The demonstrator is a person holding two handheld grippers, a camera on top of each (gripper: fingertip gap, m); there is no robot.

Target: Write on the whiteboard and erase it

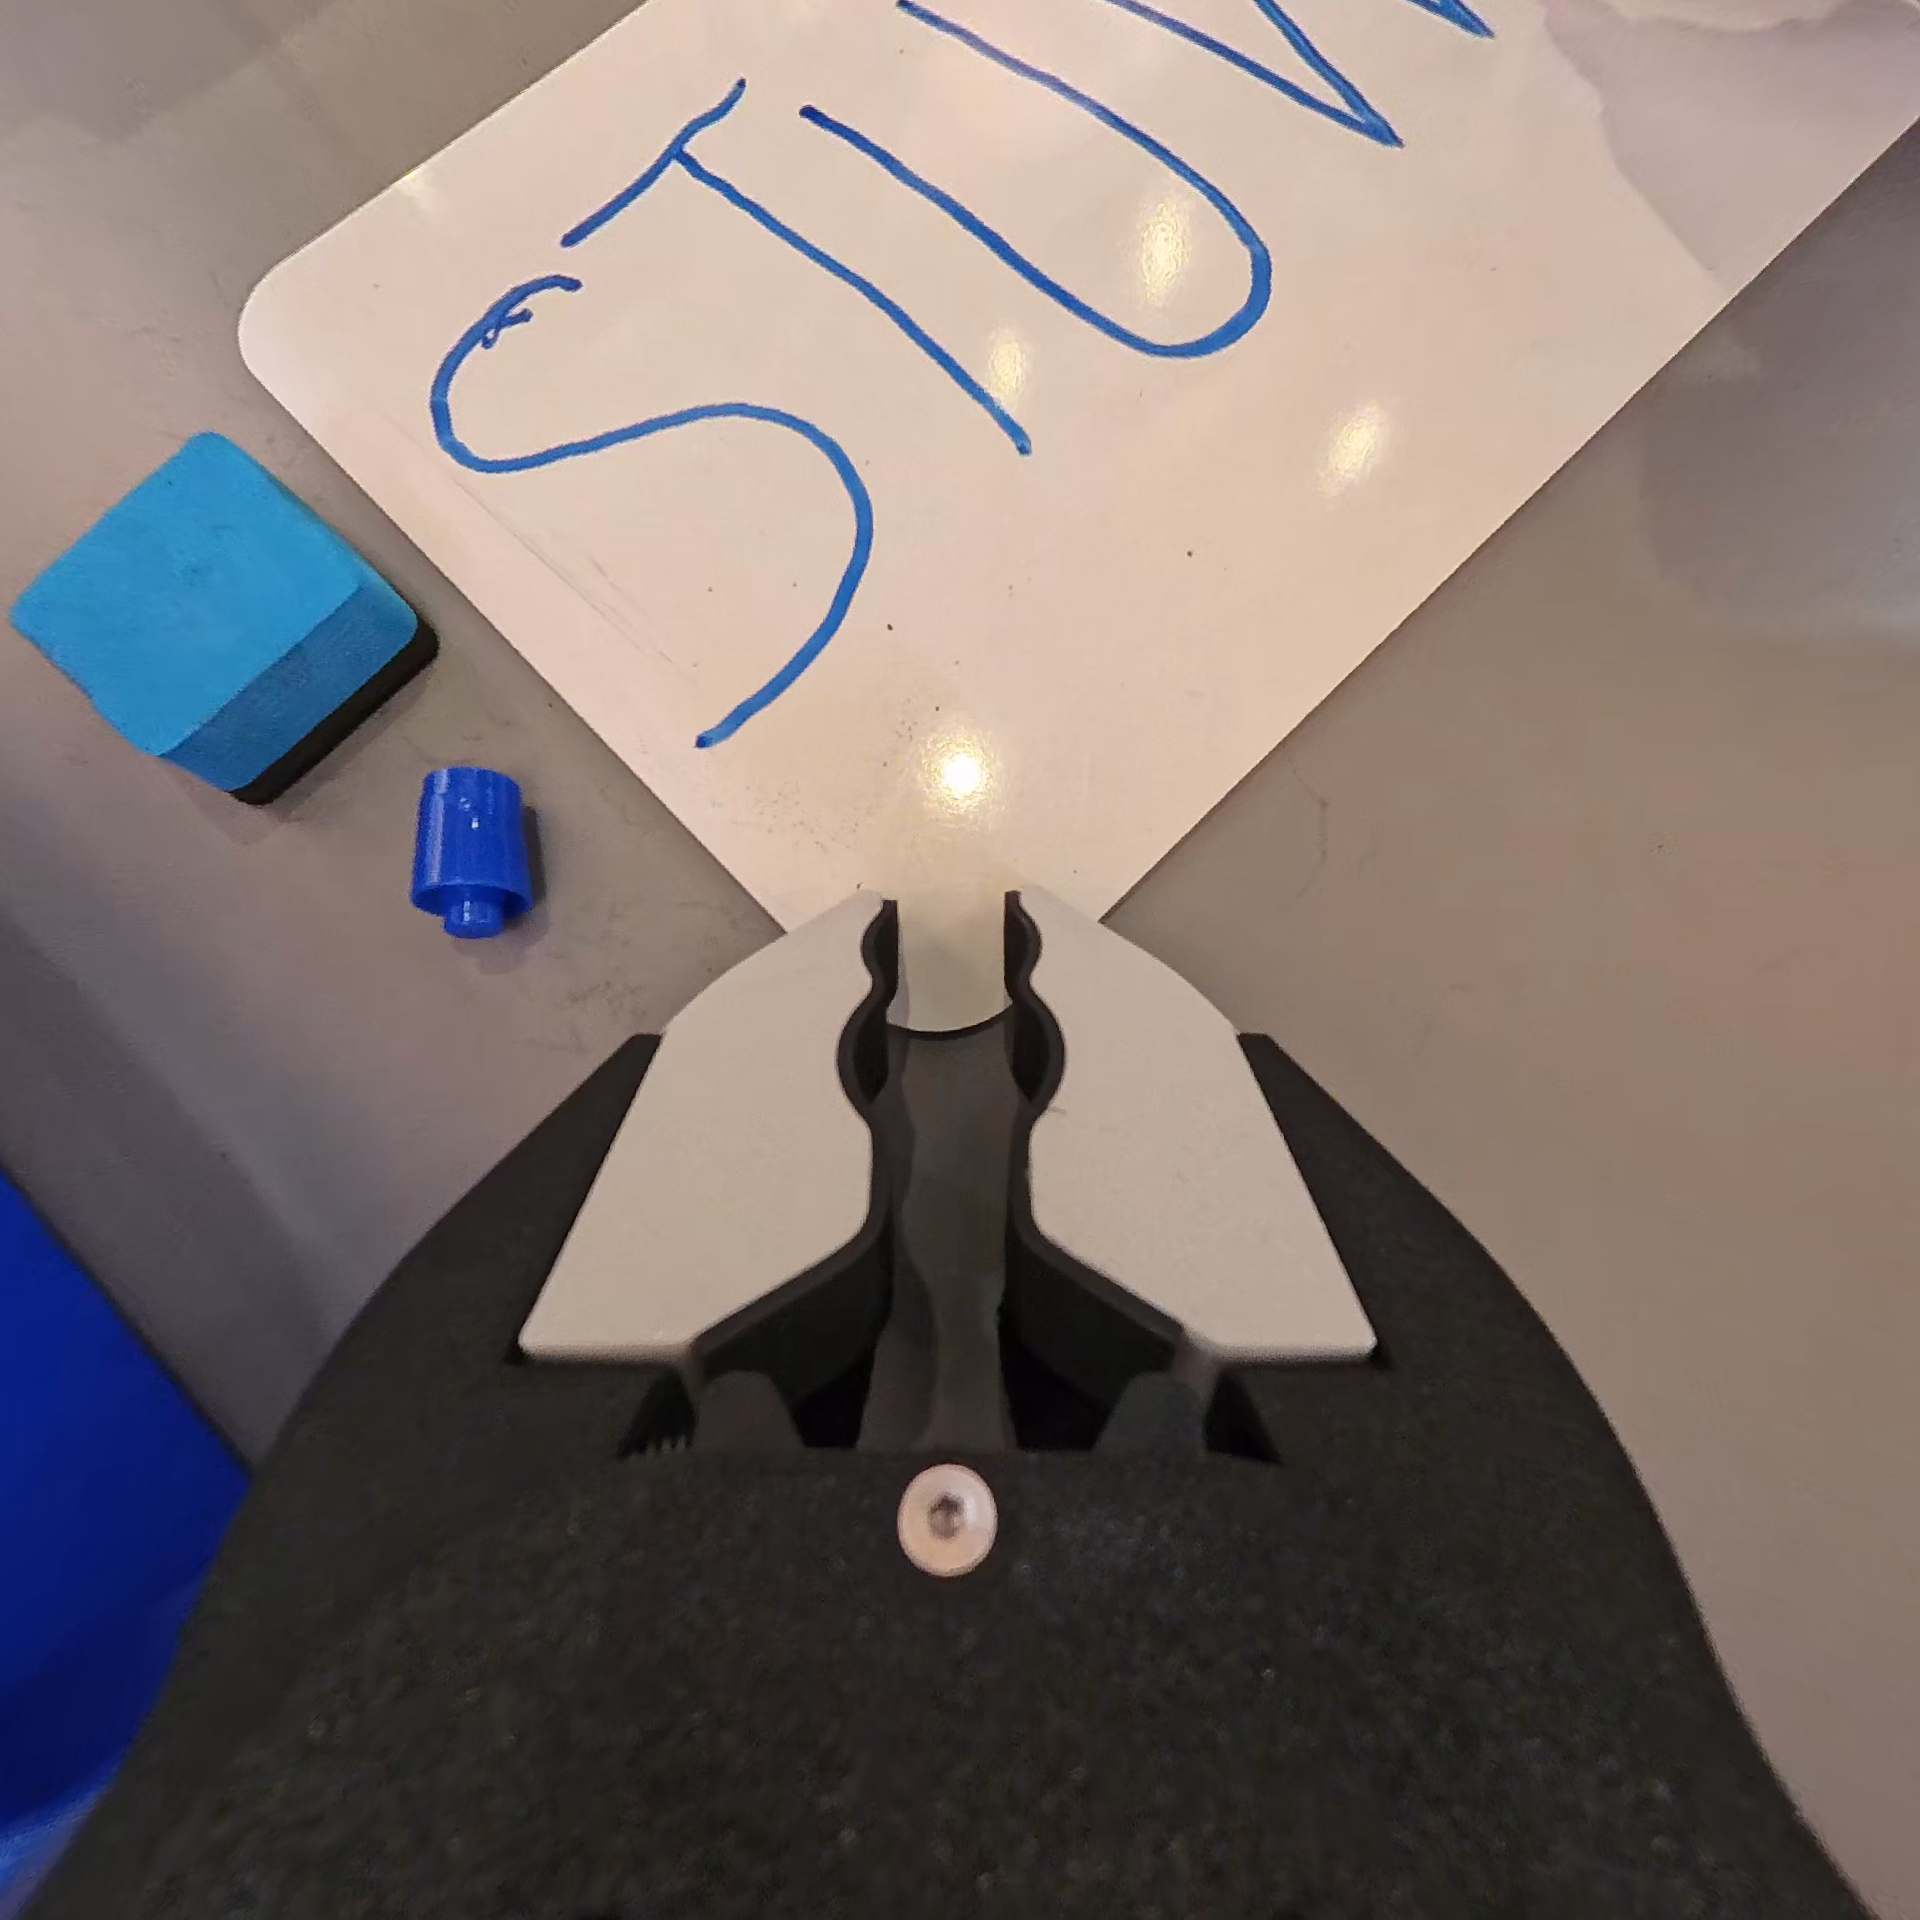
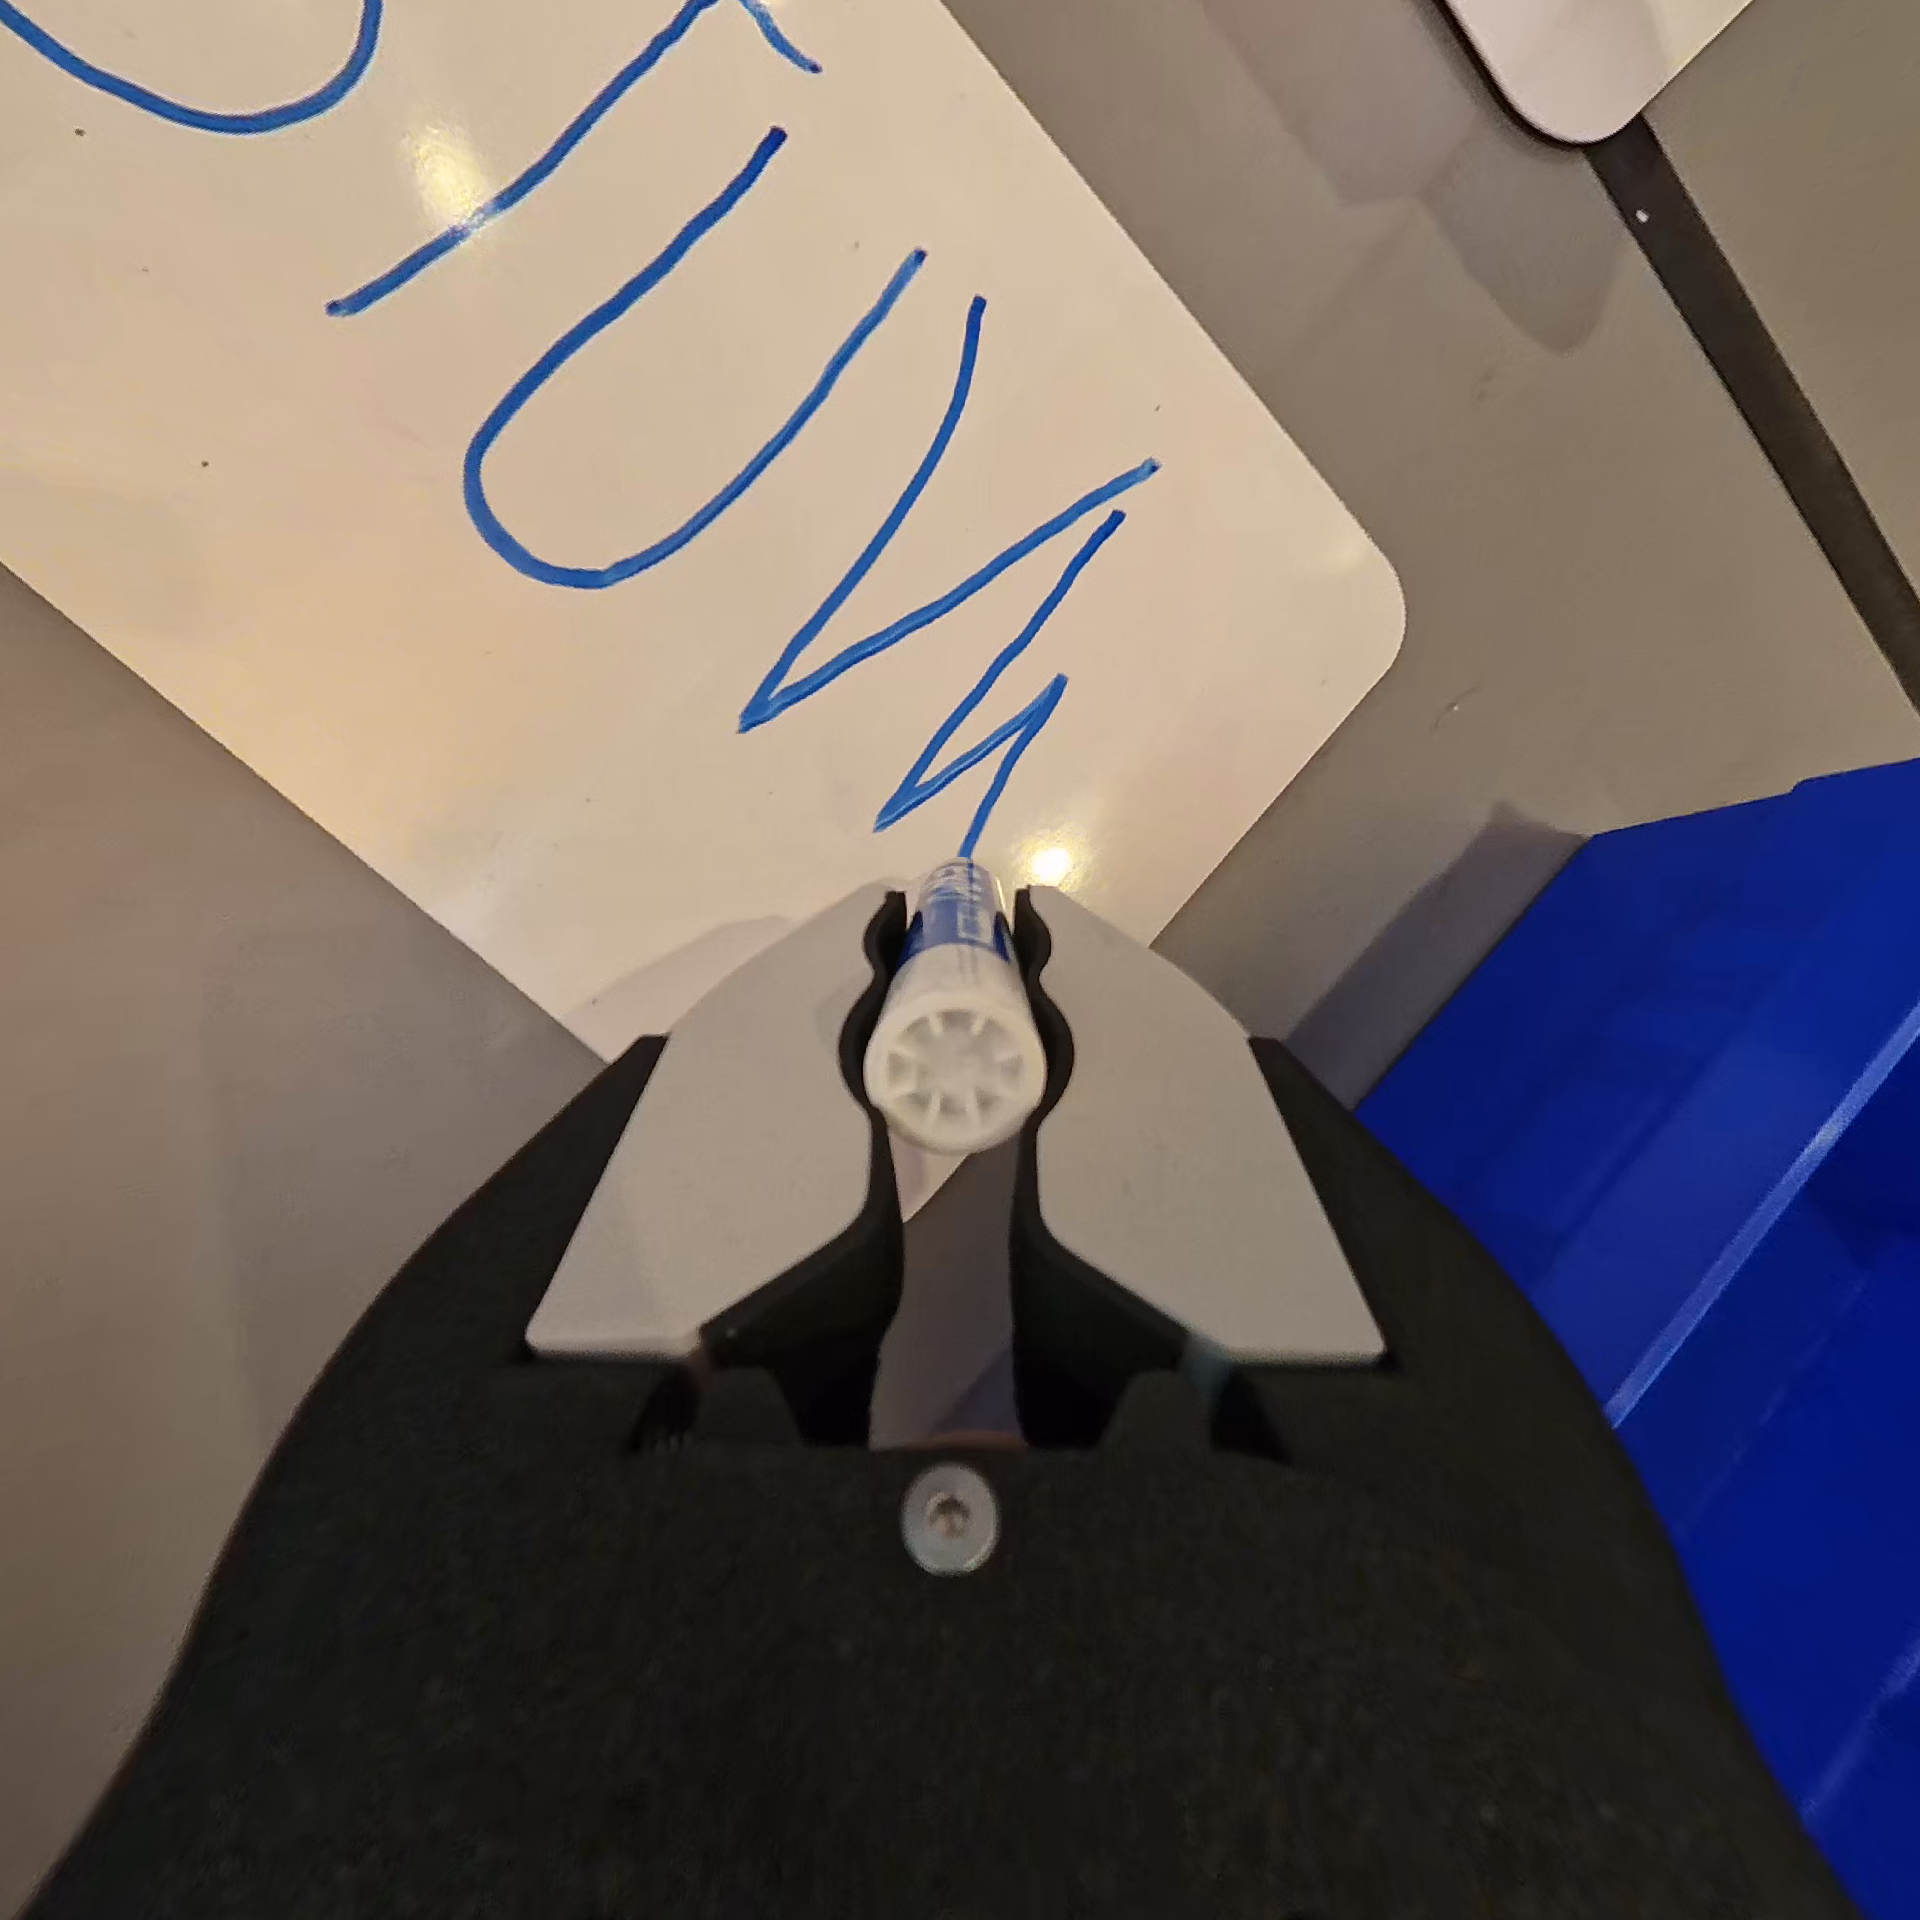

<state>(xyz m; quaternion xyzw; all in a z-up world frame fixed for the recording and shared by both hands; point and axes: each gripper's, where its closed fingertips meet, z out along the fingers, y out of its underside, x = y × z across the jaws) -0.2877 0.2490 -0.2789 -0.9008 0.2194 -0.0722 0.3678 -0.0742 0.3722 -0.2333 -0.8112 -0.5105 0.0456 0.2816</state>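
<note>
A white whiteboard point(image 1: 1091, 540) lies flat on the grey table, with blue marker strokes across it. My left gripper point(image 1: 951, 904) hovers over the board's near corner, its jaws a narrow gap apart with nothing between them. A light-blue eraser point(image 1: 208, 613) with a black base and a blue marker cap point(image 1: 473, 847) lie on the table left of the board. My right gripper point(image 2: 956, 904) is shut on a white and blue marker point(image 2: 956, 1039), whose tip touches the whiteboard point(image 2: 312, 520) at the end of the last stroke, near the board's right edge.
A blue bin point(image 2: 1683, 1195) stands on the table right of my right gripper. Part of a blue thing point(image 1: 94, 1475) shows at the lower left of the left wrist view. A second white board's corner point(image 2: 1579, 62) lies at the far right. The grey table point(image 1: 1558, 831) surrounds the board.
</note>
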